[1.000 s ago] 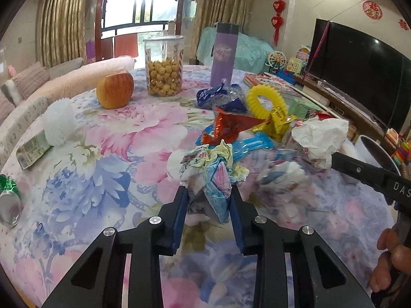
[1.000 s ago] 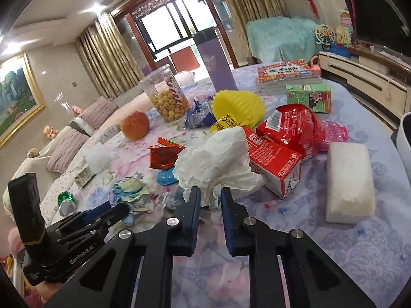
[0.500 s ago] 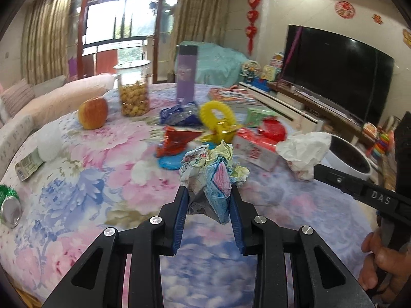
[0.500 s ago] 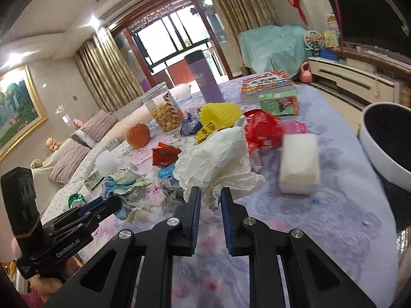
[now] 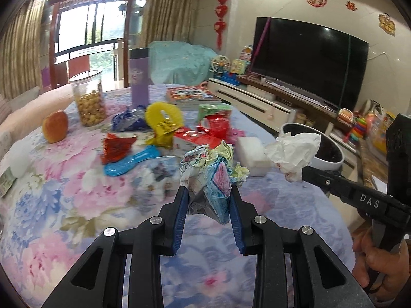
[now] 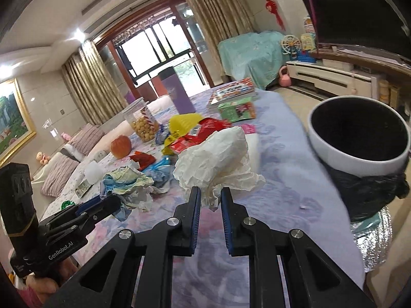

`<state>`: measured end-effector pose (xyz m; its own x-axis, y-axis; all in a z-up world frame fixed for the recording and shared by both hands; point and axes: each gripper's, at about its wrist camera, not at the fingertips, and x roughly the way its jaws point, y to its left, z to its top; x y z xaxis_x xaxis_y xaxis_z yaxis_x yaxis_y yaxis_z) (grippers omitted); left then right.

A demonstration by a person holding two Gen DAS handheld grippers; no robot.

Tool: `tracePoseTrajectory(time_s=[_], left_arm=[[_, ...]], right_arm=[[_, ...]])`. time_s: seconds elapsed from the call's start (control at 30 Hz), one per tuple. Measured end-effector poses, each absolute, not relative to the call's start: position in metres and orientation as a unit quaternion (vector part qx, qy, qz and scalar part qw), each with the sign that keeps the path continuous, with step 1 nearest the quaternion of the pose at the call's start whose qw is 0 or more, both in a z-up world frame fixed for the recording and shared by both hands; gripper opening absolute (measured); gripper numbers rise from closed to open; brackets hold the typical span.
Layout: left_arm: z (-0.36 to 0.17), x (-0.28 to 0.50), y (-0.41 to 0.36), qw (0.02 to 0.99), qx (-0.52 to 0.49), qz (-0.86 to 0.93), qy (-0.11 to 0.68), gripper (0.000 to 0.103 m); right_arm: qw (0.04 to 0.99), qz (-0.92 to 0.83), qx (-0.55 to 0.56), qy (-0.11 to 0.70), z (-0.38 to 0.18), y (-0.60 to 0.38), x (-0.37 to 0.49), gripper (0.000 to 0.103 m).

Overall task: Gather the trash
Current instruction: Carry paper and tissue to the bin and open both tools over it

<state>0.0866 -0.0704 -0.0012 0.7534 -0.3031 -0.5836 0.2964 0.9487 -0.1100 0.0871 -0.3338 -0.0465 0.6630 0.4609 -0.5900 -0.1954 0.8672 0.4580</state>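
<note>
My left gripper (image 5: pixel 208 192) is shut on a crumpled coloured paper wad (image 5: pixel 213 172) and holds it above the floral tablecloth (image 5: pixel 77 218). My right gripper (image 6: pixel 208 192) is shut on a crumpled white tissue (image 6: pixel 215 159), also off the table. The tissue (image 5: pixel 295 151) and the right gripper's arm show at the right of the left wrist view. The coloured wad (image 6: pixel 125 182) shows at the left of the right wrist view. A white bin with a black liner (image 6: pixel 359 159) stands just past the table's right edge, ahead and right of the tissue.
Red wrappers (image 5: pixel 118 146), a yellow bag (image 5: pixel 164 123), a blue wrapper (image 5: pixel 131 159), a white sponge block (image 5: pixel 251 154), a red carton (image 5: pixel 195 141), an apple (image 5: pixel 55 125), a snack jar (image 5: pixel 90 97), a purple tumbler (image 5: pixel 140 77) and books (image 5: pixel 192 95) lie further back on the table.
Both grippers have swung right with their loads, towards the table's right edge. The bin has come into view and now sits close to the tissue.
</note>
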Motion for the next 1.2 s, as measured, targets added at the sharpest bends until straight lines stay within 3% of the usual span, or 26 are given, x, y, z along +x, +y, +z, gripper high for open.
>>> tracePoseTrajectory(time_s=[1.13, 1.17, 1.2], left_arm=[[-0.015, 0.177, -0.222, 0.907, 0.049, -0.251, 0.333, 0.031], [-0.015, 0.18, -0.226, 0.907, 0.049, -0.253, 0.334, 0.031], [-0.015, 0.183, -0.23, 0.906, 0.049, -0.254, 0.335, 0.031]], right_arm=[[0.904, 0.077, 0.2, 0.371, -0.057, -0.462, 0.094, 0.016], [0.904, 0.078, 0.199, 0.371, -0.056, -0.463, 0.096, 0.015], [0.904, 0.078, 0.198, 0.37, -0.055, -0.465, 0.098, 0.006]])
